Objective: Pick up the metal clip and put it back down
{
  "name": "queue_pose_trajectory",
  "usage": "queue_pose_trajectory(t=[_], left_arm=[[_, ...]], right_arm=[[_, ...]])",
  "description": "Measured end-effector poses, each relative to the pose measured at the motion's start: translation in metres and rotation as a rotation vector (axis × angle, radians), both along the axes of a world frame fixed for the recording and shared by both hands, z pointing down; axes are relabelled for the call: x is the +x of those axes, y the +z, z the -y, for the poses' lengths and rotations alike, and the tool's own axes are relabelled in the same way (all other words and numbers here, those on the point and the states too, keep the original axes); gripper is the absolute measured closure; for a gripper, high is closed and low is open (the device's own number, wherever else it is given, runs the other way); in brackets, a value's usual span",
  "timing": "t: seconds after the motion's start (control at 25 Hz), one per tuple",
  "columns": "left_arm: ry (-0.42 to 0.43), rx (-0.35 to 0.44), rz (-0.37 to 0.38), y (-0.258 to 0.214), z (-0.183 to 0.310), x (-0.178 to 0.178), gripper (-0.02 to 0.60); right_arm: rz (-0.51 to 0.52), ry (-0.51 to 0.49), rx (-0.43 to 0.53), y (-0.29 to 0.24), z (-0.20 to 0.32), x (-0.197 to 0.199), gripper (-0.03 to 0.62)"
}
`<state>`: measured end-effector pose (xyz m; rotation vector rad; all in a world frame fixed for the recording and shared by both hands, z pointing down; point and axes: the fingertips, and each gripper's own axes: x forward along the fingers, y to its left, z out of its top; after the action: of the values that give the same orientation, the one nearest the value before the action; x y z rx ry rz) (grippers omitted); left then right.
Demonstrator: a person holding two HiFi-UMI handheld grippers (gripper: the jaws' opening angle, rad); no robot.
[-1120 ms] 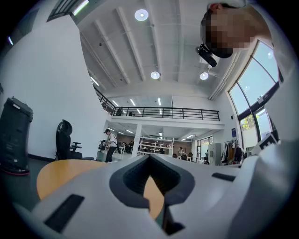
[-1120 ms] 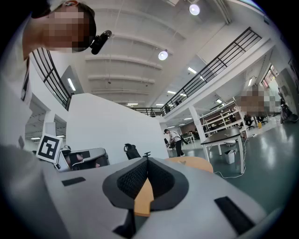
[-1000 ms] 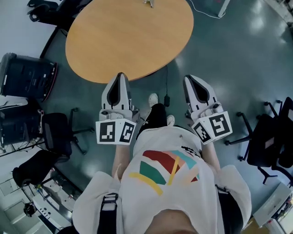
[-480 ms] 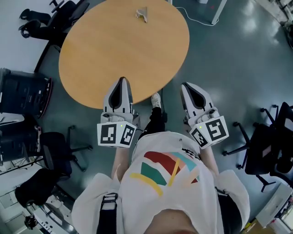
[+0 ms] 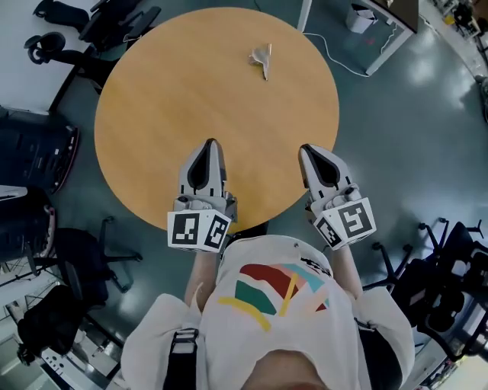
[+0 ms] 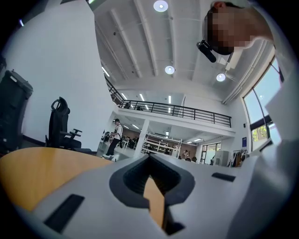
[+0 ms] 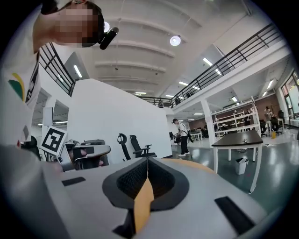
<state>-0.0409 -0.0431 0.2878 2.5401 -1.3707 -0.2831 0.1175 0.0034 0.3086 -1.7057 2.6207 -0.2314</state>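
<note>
The metal clip (image 5: 261,58), small and silvery, lies on the far part of the round wooden table (image 5: 168,99). Neither gripper is near it; both hover side by side over the table's near edge, pointing toward the far side. In the head view my left gripper (image 5: 210,143) has its jaws together with nothing in them, and my right gripper (image 5: 306,149) is shut and empty too. In the left gripper view the left gripper (image 6: 149,157) shows its tips meeting over the tabletop. The right gripper view shows the right gripper (image 7: 147,159) the same way. The clip is in neither gripper view.
Black office chairs (image 5: 76,244) and dark cases (image 5: 34,145) stand left of the table. A white desk leg (image 5: 305,14), a floor cable (image 5: 335,53) and a small bin (image 5: 360,17) are beyond the table at top right. A person (image 7: 182,136) walks far off.
The person has stepped forward: the table has come nearer and both grippers now hang over its near edge instead of the floor. The clip has come fully into the head view. Both grippers stay shut.
</note>
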Motion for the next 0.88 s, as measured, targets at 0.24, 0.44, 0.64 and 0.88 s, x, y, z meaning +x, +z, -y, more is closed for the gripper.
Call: queue_pose_trajectory(t=[0.24,0.44,0.64,0.88], left_arm=[[-0.021,-0.062,0.004,0.025,0.084,-0.001,0.538],[-0.029,-0.092,0.025,0.048,0.131,0.005,0.538],[-0.084,-0.110,0.064,0.058,0.154,0.012,0.538],[-0.099,-0.143,0.075,0.082,0.174,0.017,0.538]], right_arm=[[0.004,-0.082,-0.076,0.024,0.109,-0.021,0.582],[0.030,-0.141,-0.131,0.049,0.167,-0.031,0.582],[-0.034,-0.260,-0.232,0.093,0.197,-0.032,0.582],[0.032,-0.300,-0.236,0.107,0.246,-0.021,0.582]])
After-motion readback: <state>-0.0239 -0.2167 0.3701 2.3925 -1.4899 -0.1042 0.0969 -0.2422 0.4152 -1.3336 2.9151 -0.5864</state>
